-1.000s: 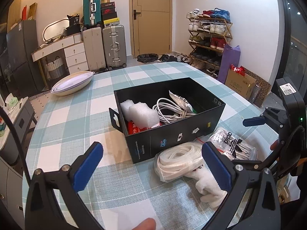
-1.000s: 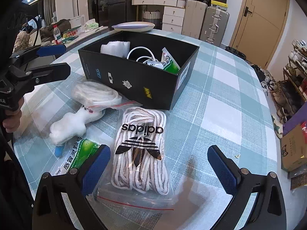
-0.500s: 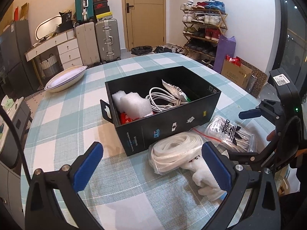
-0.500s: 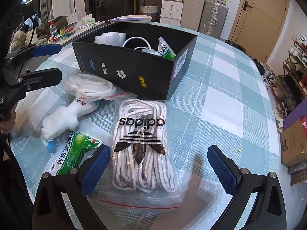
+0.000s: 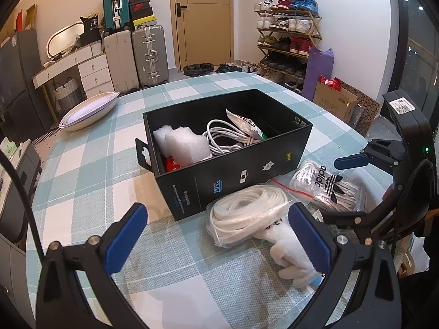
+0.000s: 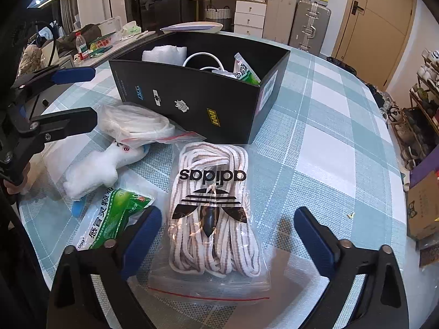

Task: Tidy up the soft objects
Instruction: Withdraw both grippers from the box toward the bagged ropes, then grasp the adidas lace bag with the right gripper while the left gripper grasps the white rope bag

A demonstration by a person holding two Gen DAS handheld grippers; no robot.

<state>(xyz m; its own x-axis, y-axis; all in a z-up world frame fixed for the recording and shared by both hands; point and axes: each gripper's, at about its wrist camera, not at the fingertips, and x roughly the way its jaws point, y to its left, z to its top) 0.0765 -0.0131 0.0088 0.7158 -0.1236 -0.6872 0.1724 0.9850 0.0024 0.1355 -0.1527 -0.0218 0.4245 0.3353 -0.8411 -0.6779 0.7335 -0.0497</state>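
A black box [image 5: 236,175] [image 6: 192,101] stands mid-table and holds white foam [image 5: 183,144], a white cable [image 5: 222,137] and a sachet. In front of it lie a bag of white straps [image 5: 244,213] [image 6: 134,123], a white plush toy [image 5: 293,260] [image 6: 93,167], an adidas bag of laces [image 6: 214,213] [image 5: 326,183] and a green packet [image 6: 112,219]. My left gripper [image 5: 219,235] is open and empty, just before the strap bag. My right gripper [image 6: 230,233] is open and empty, its fingers on either side of the lace bag.
The table has a teal checked cloth [image 5: 90,172]. A white bowl [image 5: 87,107] sits at its far left. Suitcases [image 5: 148,54], drawers, a door and a shoe rack [image 5: 288,33] stand beyond the table. A cardboard box [image 6: 422,205] is on the floor at the right.
Both grippers have moved forward and lower toward the items in front of the box. The right gripper now straddles the lace bag. Nothing has been taken hold of.
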